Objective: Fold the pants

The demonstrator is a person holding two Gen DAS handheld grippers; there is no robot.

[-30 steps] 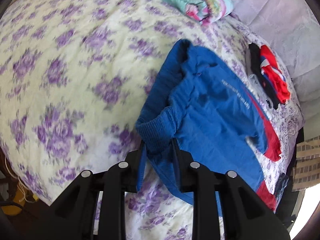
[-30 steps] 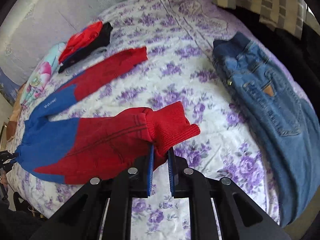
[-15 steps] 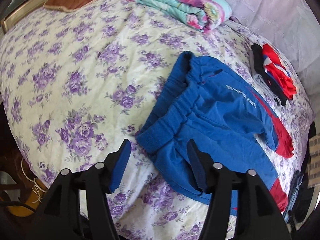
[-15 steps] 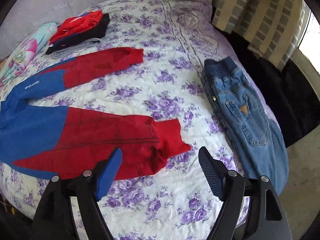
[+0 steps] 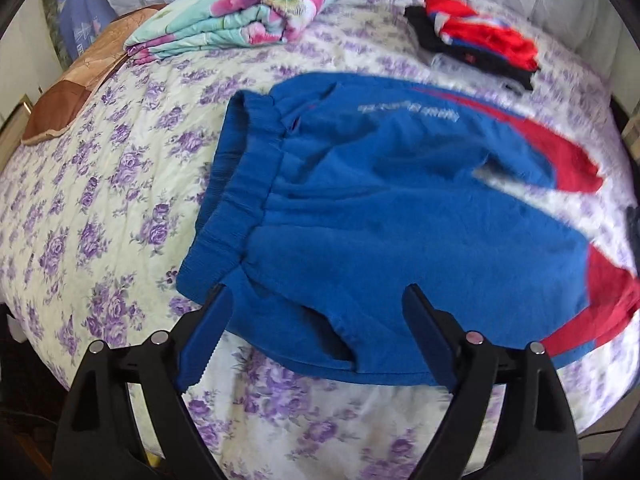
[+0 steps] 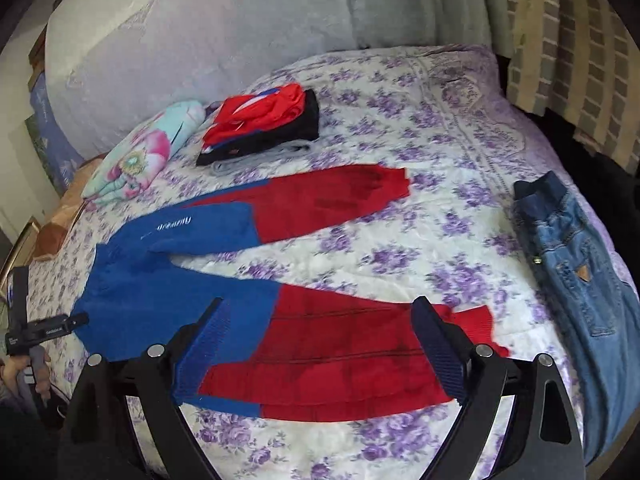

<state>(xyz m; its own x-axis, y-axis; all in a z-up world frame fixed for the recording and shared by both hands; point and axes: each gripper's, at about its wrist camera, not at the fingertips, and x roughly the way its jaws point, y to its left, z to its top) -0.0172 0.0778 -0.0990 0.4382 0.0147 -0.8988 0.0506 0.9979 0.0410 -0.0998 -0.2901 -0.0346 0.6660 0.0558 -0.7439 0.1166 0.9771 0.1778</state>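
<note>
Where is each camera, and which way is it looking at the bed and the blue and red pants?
Left wrist: on the left gripper, looking down at the waistband end of the blue and red pants; only its own two fingers show, jaws opening, nothing pinched.
Right wrist: on the right gripper, looking down over the red leg ends, the jeans off to one side; its fingers show, jaws opening, empty, plus the left gripper at the picture's left edge.
Both share: the pants, the folded clothes stack, the flowery blanket.

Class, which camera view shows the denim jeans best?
The right wrist view: the jeans lie in plain sight along the bed's right edge, waistband and back pocket showing. The left wrist view does not show them.
</note>
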